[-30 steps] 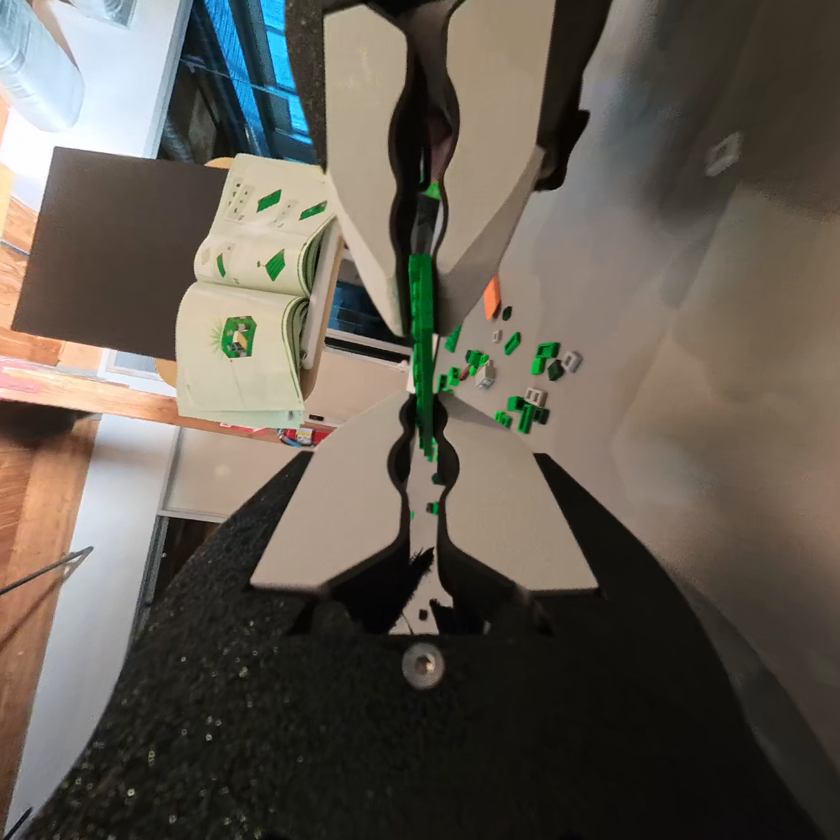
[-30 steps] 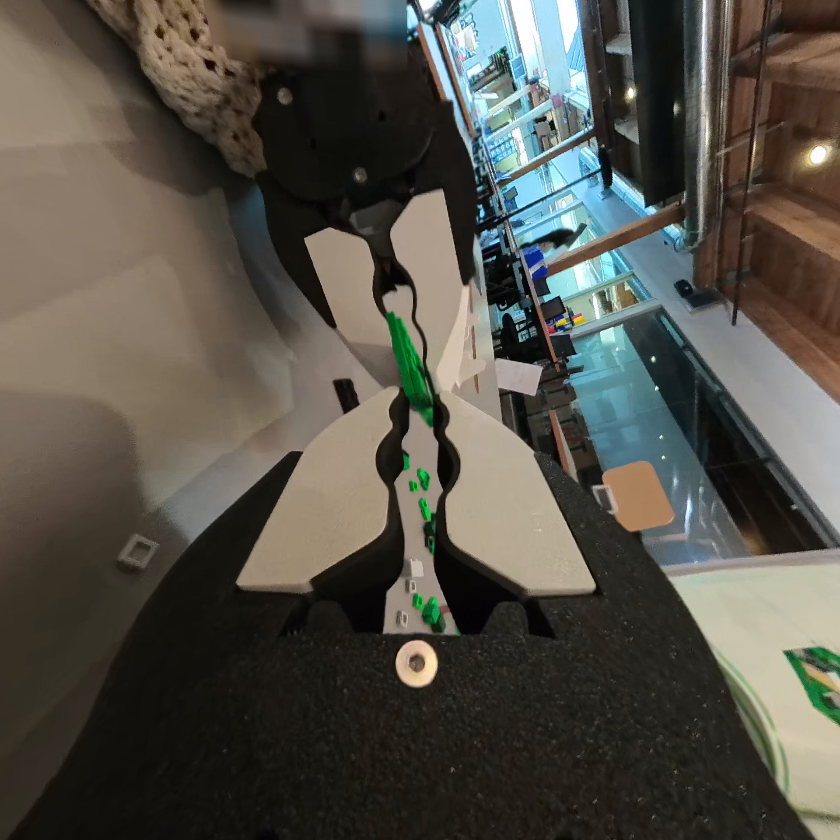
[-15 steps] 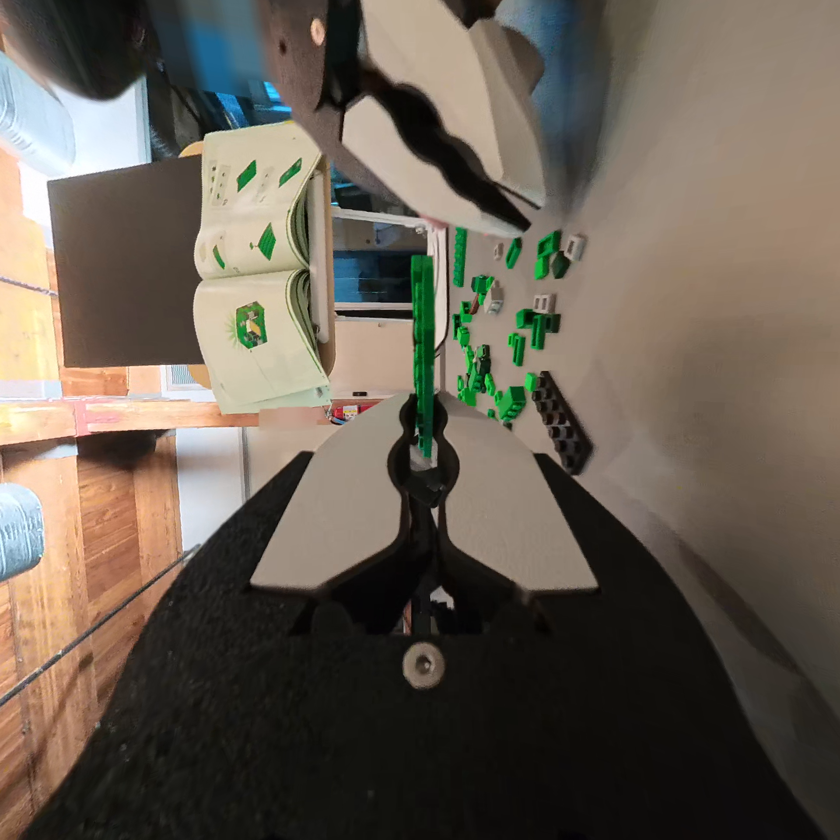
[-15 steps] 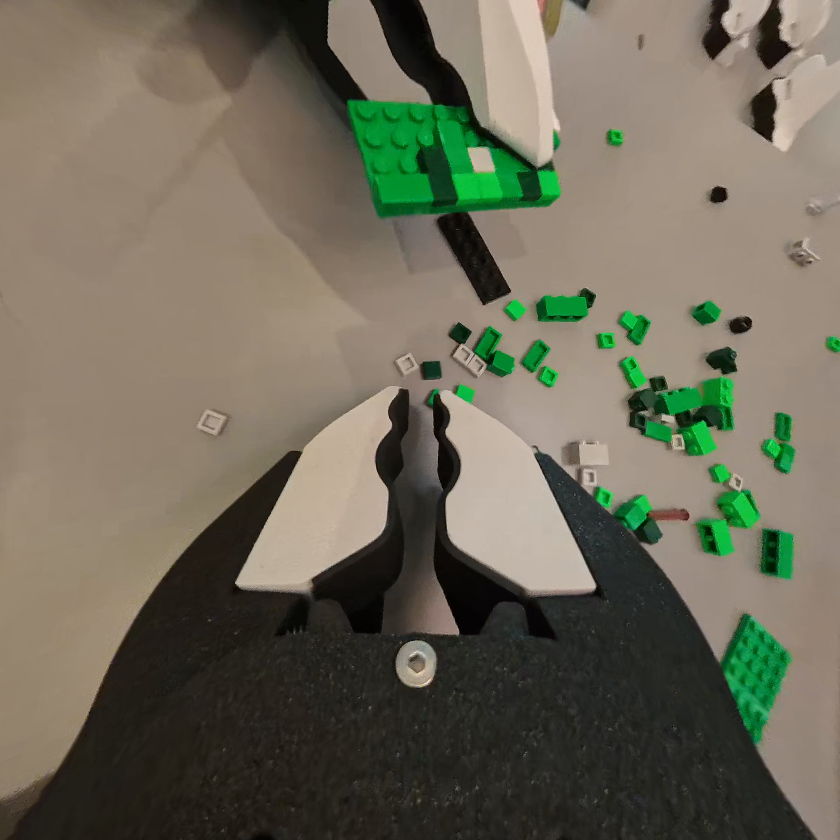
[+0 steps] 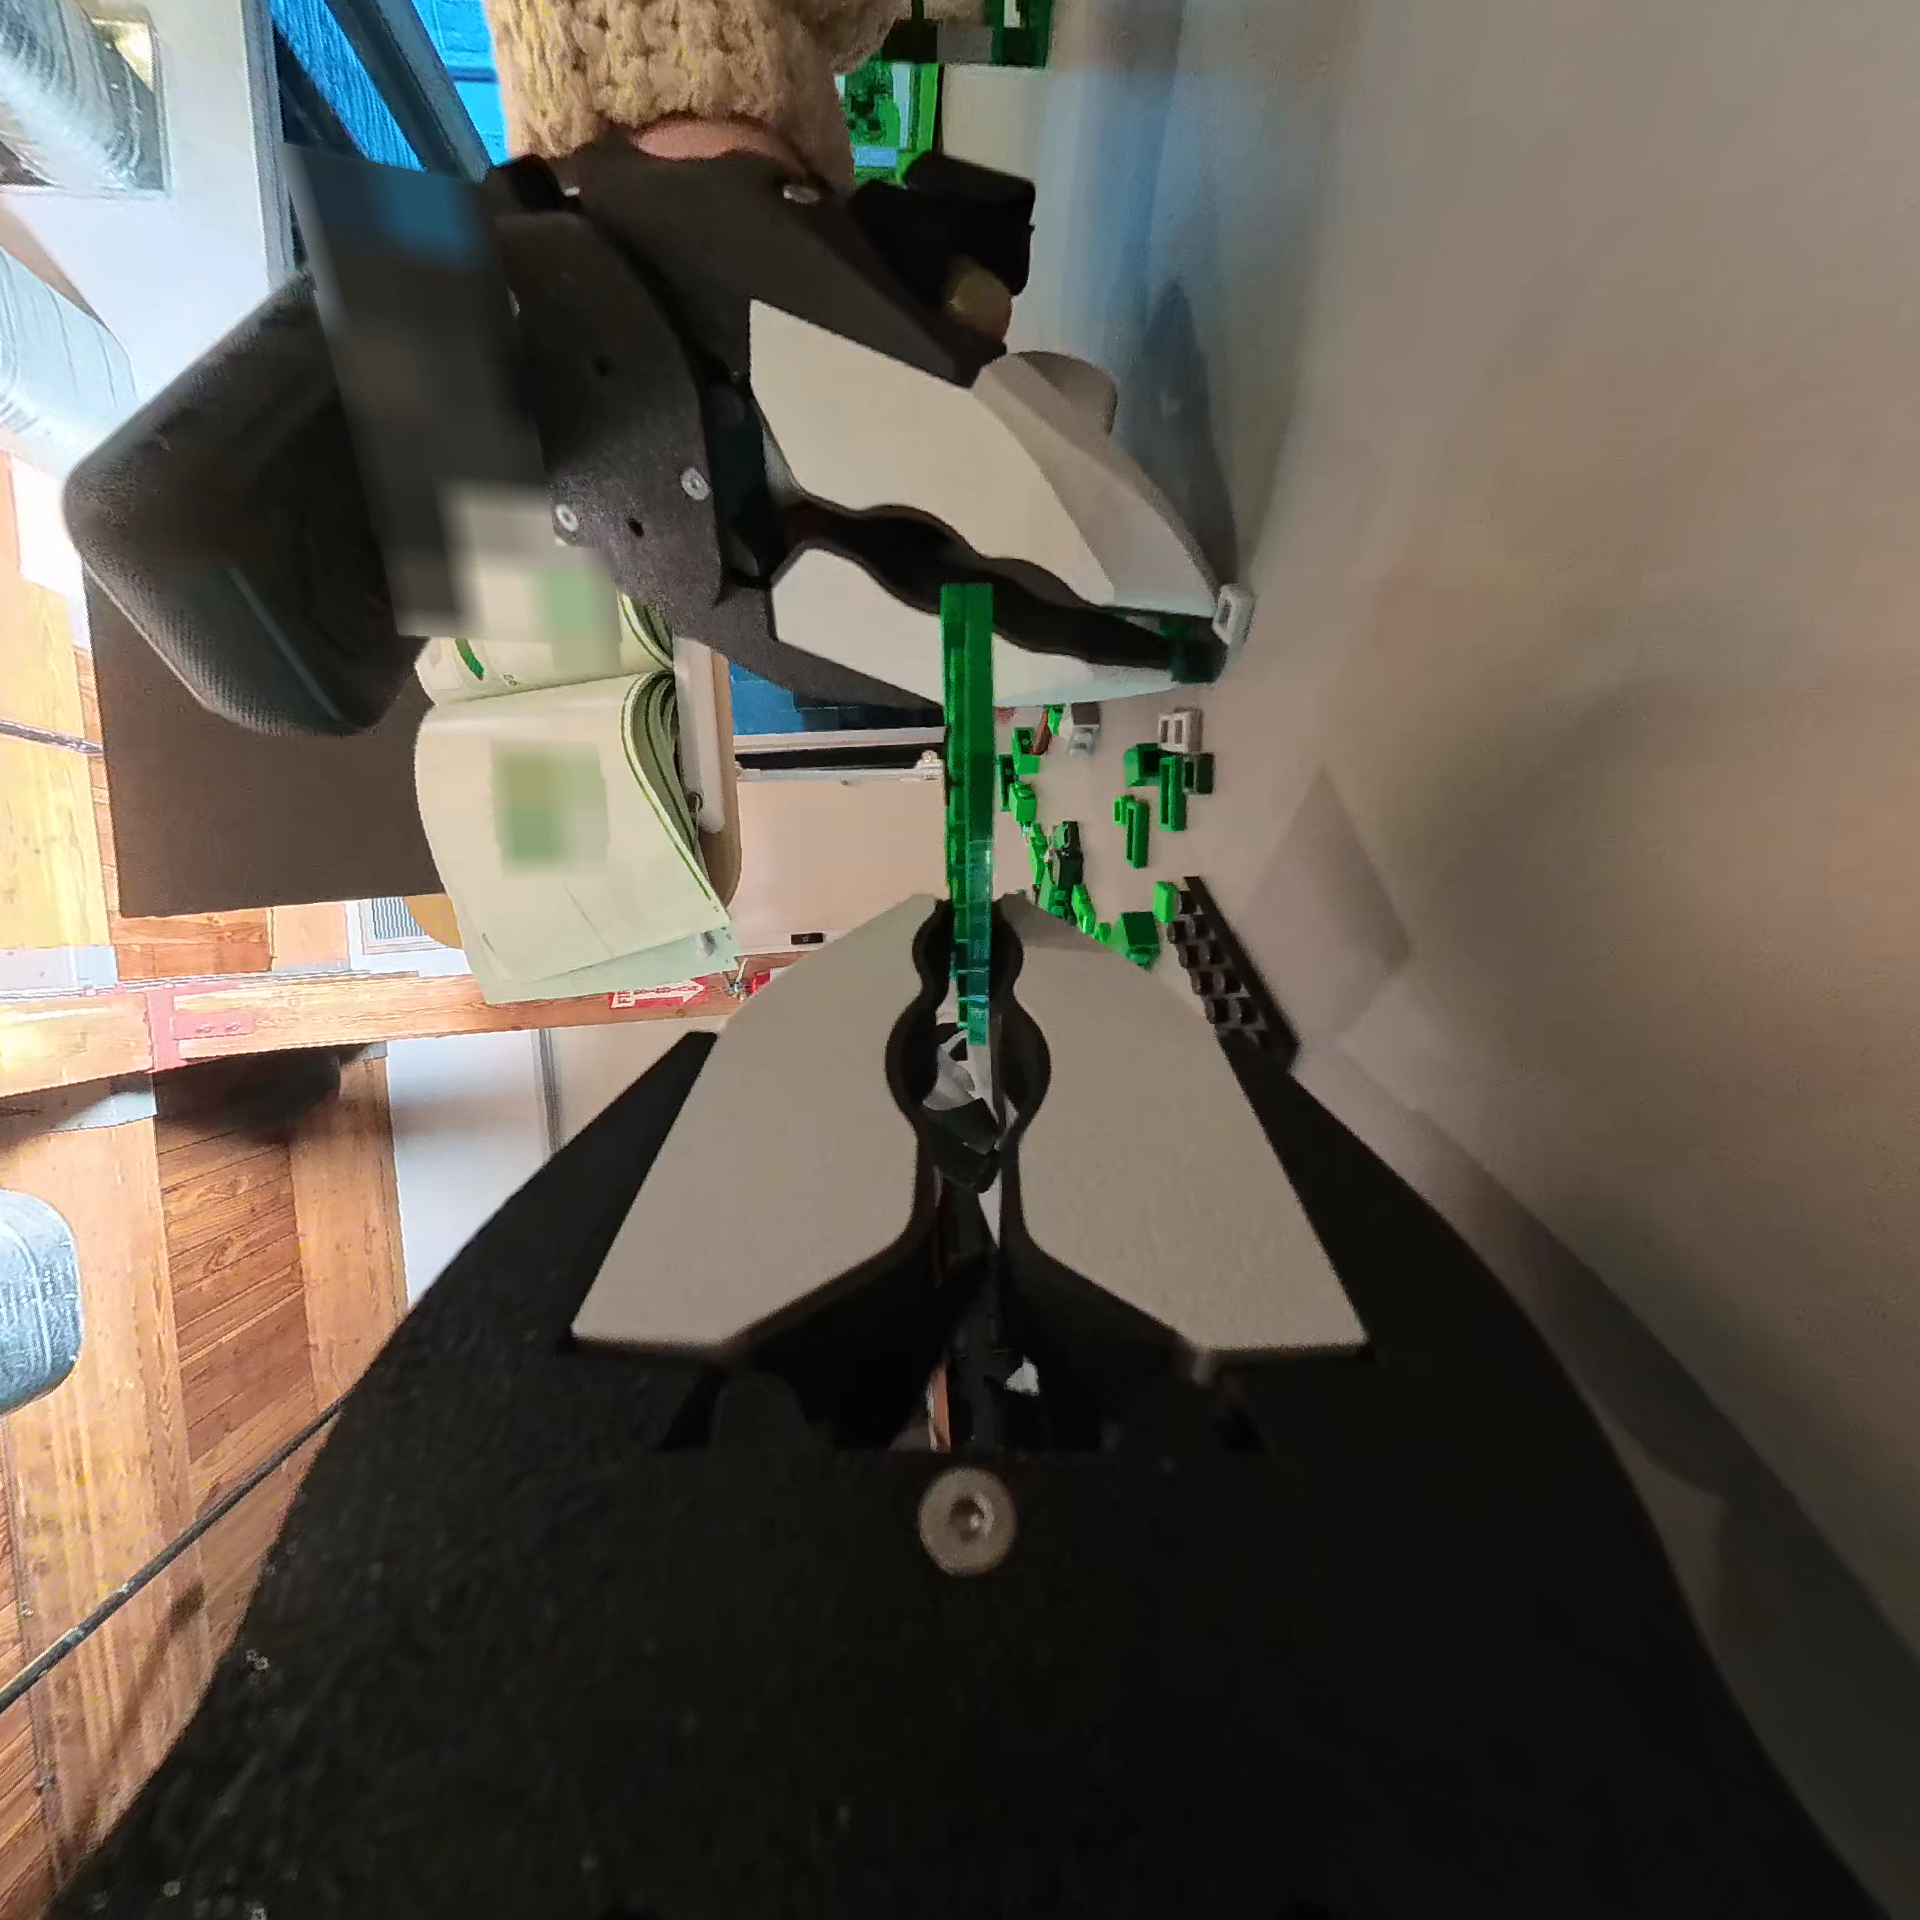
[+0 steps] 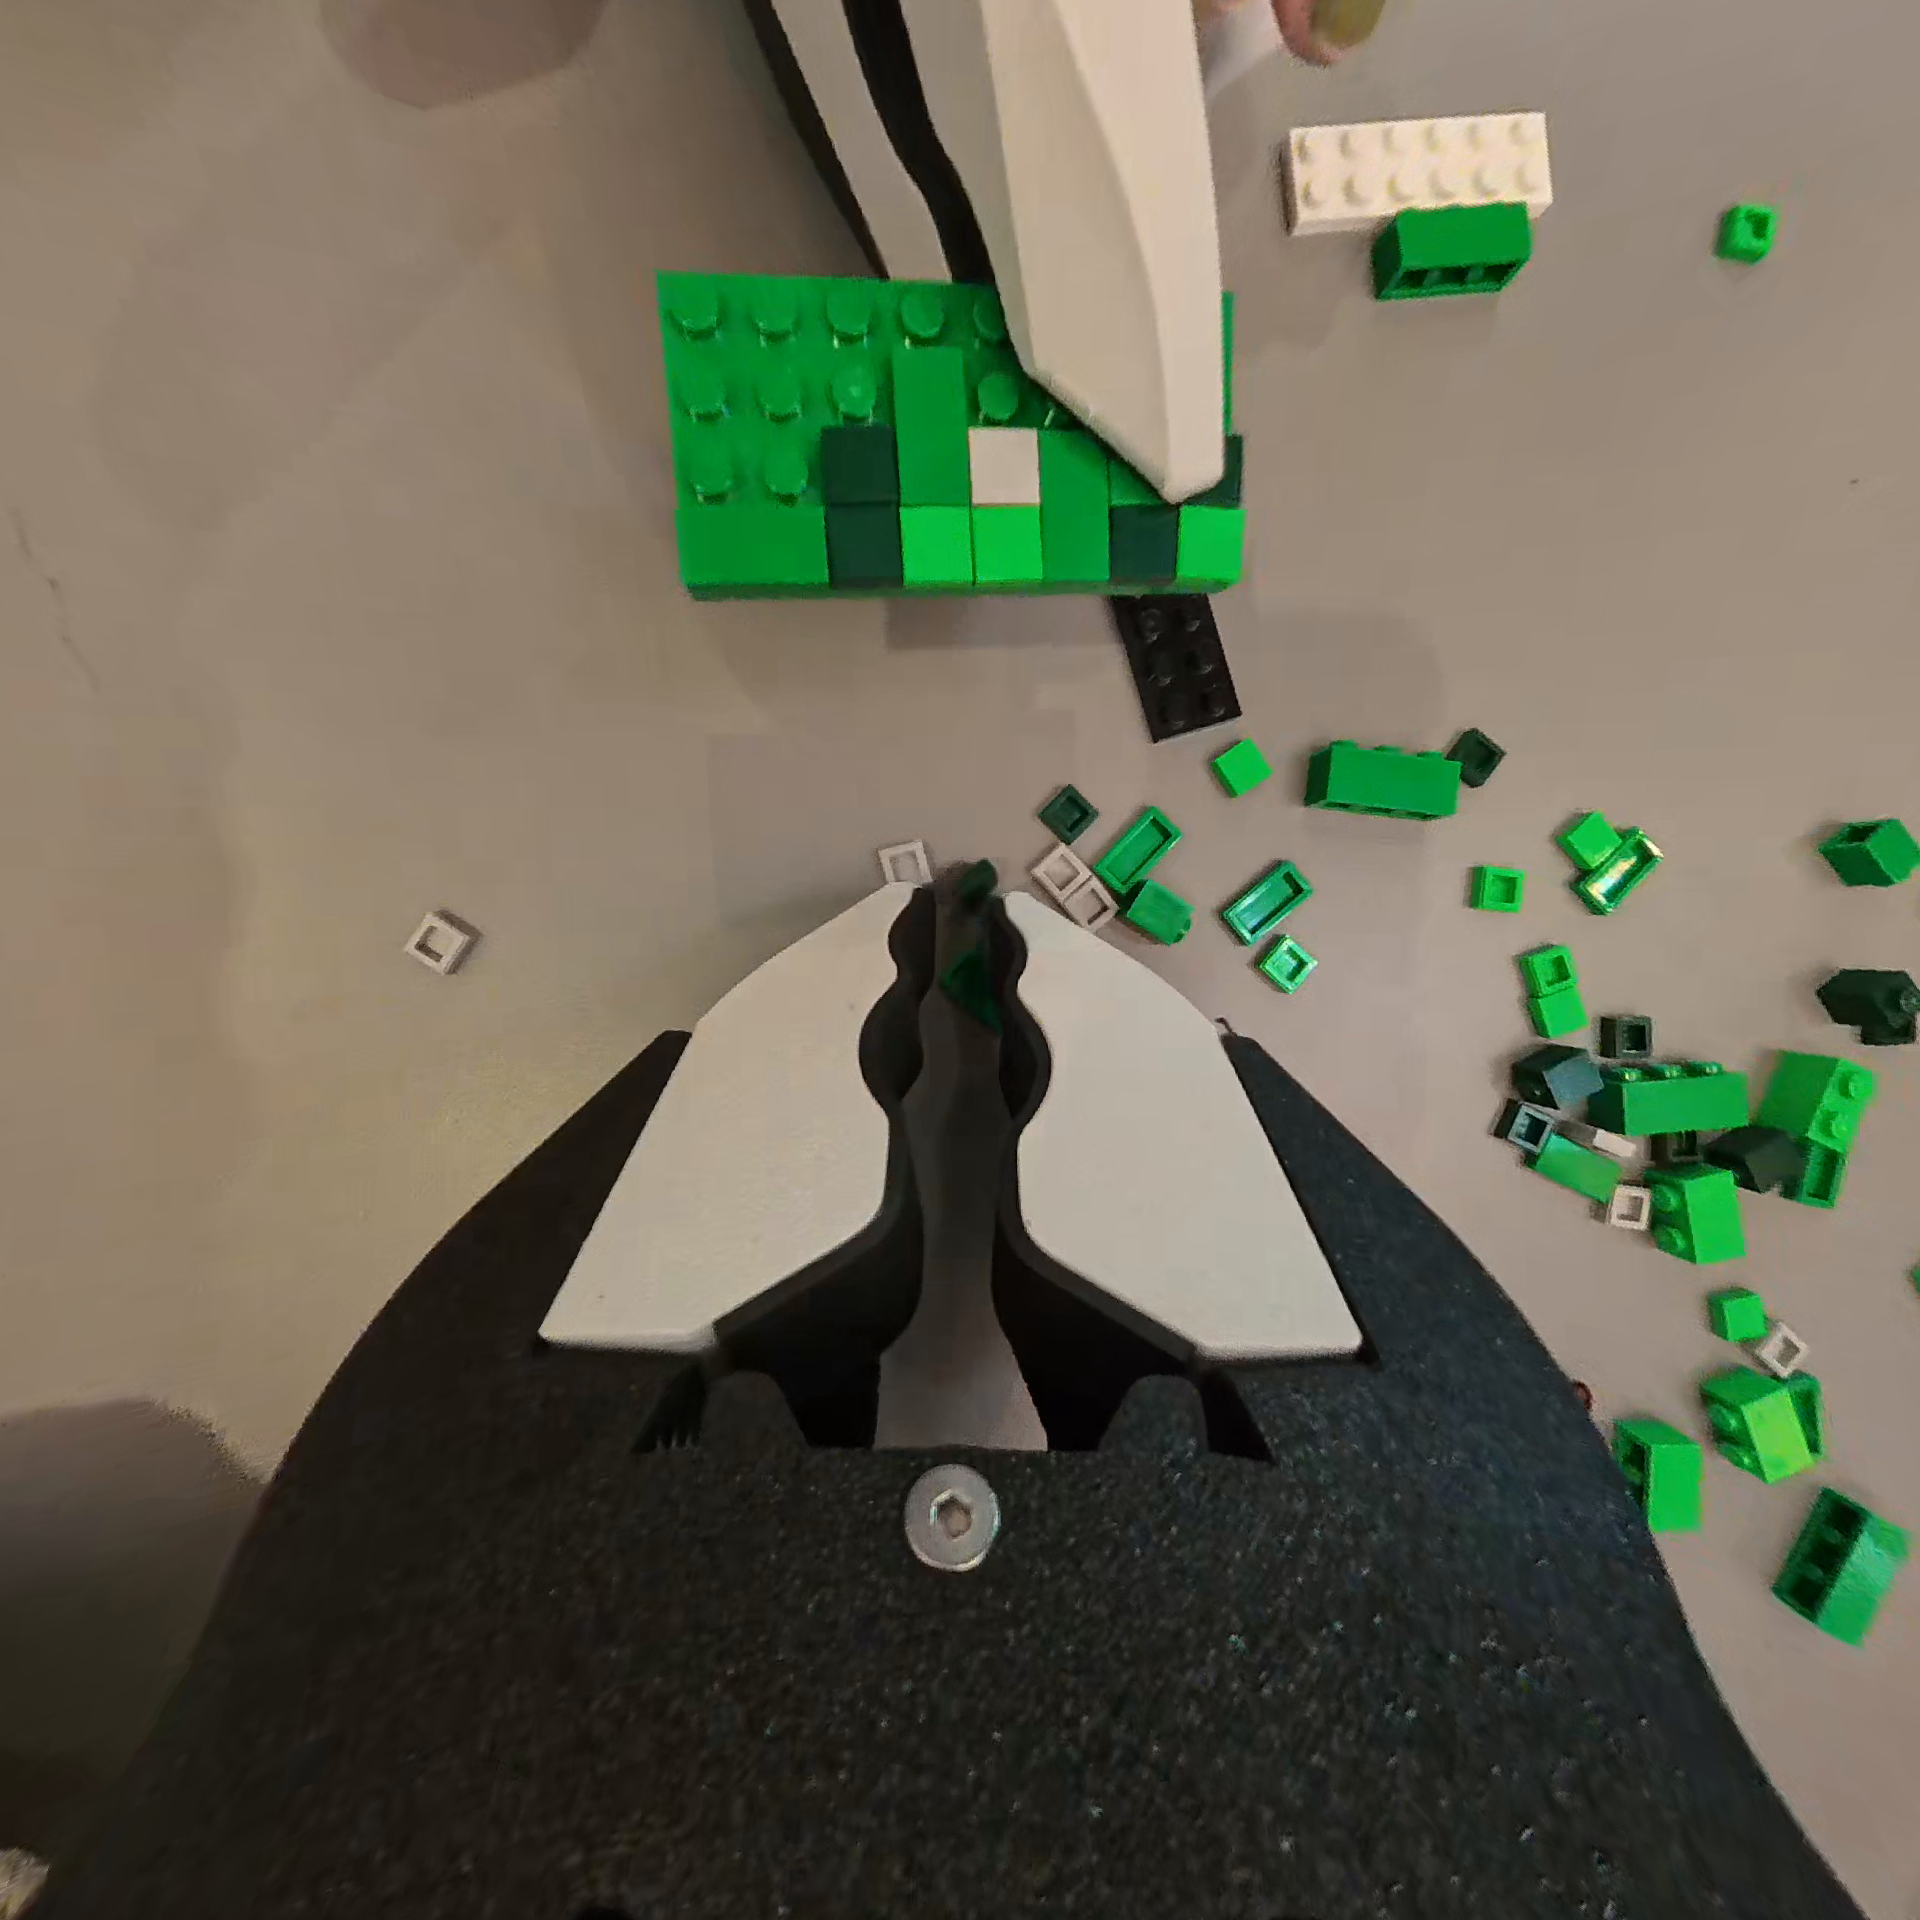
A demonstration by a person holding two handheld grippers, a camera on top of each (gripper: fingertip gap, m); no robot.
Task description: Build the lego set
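Two grippers are seen over a grey table (image 6: pixel 312 520) strewn with small bricks. At far left of the right wrist view, a lone grey square tile (image 6: pixel 441 941) lies apart from the rest. Next to the right, the right gripper (image 6: pixel 961 902) is lowered to the table with its jaws nearly together, and a small dark green piece (image 6: pixel 972 977) is pinched between the fingertips. A grey tile (image 6: pixel 905 862) is found just beside the left fingertip. Above, the green plate (image 6: pixel 790 416) is held off the table by the left gripper (image 6: pixel 1184 488), whose jaws are closed on the plate's right end; a row of light green, dark green and one white tile is carried along the plate's near edge. A black plate (image 6: pixel 1179 670) lies on the table under that corner. Farther right, loose green bricks (image 6: pixel 1662 1101) are scattered, and a white brick (image 6: pixel 1418 166) rests near the top.

In the left wrist view, an open instruction booklet (image 5: pixel 561 831) is propped at left. At centre, the green plate (image 5: pixel 966 790) is seen edge-on, clamped between the left gripper's (image 5: pixel 971 914) closed fingertips. To the right, the right gripper (image 5: pixel 1195 649) is pressed tip-down at the table among the loose green bricks (image 5: pixel 1143 790).
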